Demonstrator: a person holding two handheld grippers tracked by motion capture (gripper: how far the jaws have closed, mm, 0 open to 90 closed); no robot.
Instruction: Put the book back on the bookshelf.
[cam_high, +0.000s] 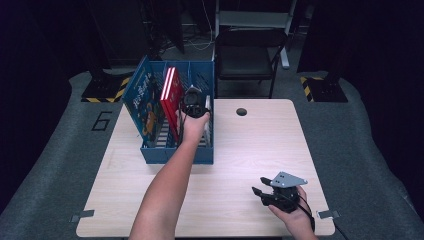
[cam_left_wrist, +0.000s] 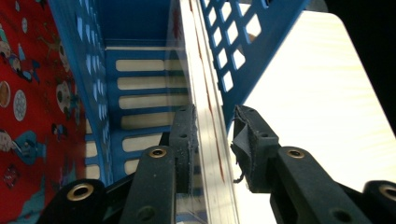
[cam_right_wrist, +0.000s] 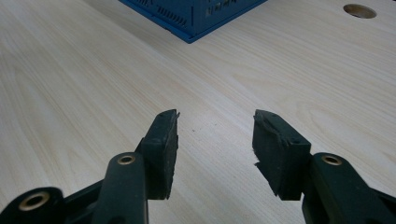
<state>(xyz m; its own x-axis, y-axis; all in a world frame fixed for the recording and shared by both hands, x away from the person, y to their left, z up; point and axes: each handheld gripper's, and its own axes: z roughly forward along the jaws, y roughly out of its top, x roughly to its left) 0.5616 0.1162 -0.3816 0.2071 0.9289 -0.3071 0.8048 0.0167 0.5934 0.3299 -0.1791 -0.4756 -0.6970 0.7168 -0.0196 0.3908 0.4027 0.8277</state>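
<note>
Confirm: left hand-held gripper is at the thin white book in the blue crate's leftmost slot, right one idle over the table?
Not the leftmost slot. The left hand-held gripper is at the thin white book against the blue crate's right wall, as the high view shows. The right hand-held gripper does sit idle over the table.

The book (cam_left_wrist: 205, 116) between my left claw's pads is thin, with a pale cover and a red line along its edge. It stands upright on edge in the rightmost slot of the blue crate (cam_high: 150, 155), close against the perforated right wall. Its near edge points toward me; its lower edge rests on the slatted floor.
</note>
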